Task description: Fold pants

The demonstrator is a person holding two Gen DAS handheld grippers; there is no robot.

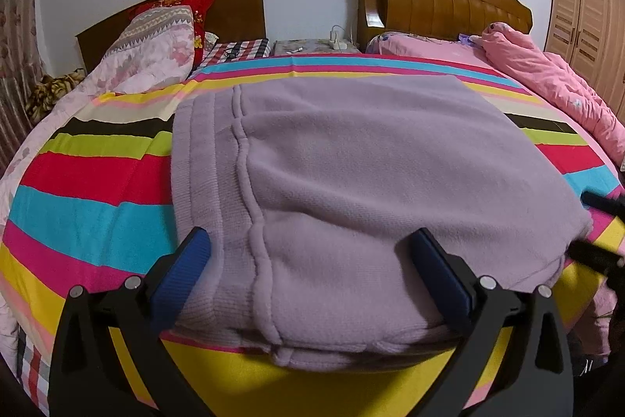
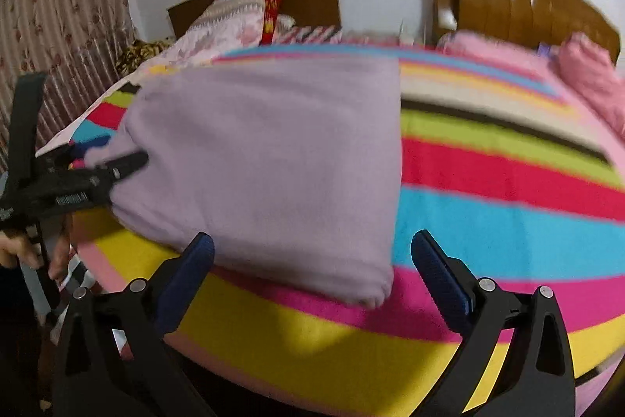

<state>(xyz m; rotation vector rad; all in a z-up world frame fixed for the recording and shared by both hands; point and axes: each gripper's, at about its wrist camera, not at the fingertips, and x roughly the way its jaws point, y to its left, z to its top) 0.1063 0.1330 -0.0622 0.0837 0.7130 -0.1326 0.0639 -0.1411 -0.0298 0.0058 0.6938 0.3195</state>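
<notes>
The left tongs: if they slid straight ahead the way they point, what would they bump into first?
The left tongs are open around the folded purple pants, so they would likely push into that fabric first; depth is unclear.

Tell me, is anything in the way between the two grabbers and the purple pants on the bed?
Nothing visible. The purple pants lie folded on the striped blanket. The left gripper is open around their near edge, and the right gripper is open just before their corner.
</notes>
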